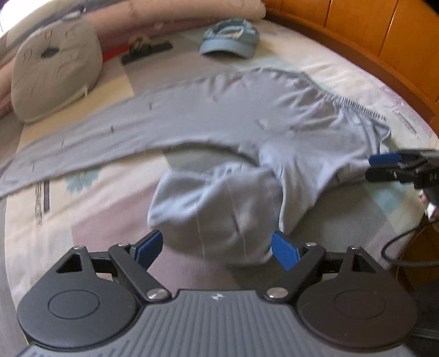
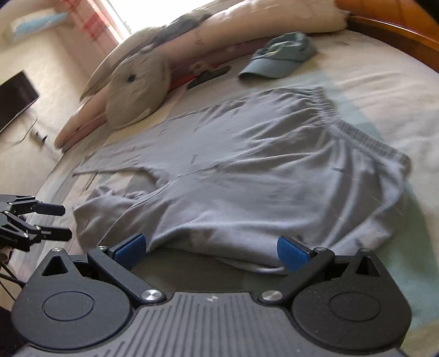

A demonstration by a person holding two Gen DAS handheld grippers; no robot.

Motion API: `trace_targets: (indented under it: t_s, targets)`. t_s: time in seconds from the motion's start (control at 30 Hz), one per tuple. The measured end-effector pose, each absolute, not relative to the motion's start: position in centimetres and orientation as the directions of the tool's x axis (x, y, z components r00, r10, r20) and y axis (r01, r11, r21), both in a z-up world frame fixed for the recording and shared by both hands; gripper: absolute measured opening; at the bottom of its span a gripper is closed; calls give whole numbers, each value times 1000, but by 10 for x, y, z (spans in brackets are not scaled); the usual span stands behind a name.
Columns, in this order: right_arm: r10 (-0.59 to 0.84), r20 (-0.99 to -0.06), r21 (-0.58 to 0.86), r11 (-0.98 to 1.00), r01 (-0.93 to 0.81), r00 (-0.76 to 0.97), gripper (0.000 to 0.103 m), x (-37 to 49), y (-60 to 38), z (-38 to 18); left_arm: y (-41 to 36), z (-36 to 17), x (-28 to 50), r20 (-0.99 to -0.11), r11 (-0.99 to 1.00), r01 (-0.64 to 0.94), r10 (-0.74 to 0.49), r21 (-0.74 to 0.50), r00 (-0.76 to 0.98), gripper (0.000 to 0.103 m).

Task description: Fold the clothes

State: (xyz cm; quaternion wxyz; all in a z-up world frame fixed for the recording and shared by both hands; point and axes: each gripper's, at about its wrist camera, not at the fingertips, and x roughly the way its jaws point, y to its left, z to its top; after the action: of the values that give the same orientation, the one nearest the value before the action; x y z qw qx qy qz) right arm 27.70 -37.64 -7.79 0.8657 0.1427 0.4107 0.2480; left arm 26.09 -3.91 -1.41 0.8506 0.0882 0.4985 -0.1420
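Observation:
Grey-blue trousers (image 1: 219,118) lie on the bed, one leg stretched out to the left, the other leg bunched up near me (image 1: 219,208). The elastic waistband (image 1: 354,105) is at the right. My left gripper (image 1: 216,248) is open, its blue pads on either side of the bunched leg end. My right gripper (image 2: 211,251) is open at the near edge of the trousers (image 2: 247,170), by the hip. It also shows in the left wrist view (image 1: 384,164) at the right, jaws apart. The left gripper shows at the left of the right wrist view (image 2: 59,222).
A blue cap (image 1: 230,38) lies at the back of the patterned bedsheet (image 1: 104,208). A grey pillow (image 1: 55,68) sits at the back left, a rolled quilt (image 2: 247,19) behind it. A wooden bed frame (image 1: 384,49) runs along the right. A cable (image 1: 397,252) hangs at the right.

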Motion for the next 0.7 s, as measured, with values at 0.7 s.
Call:
trace_targets:
  t_s: [0.7]
  targets:
    - [431, -704, 363, 902, -235, 565, 103, 253, -362, -65, -52, -14, 346, -718, 811, 544, -510, -217, 473, 86]
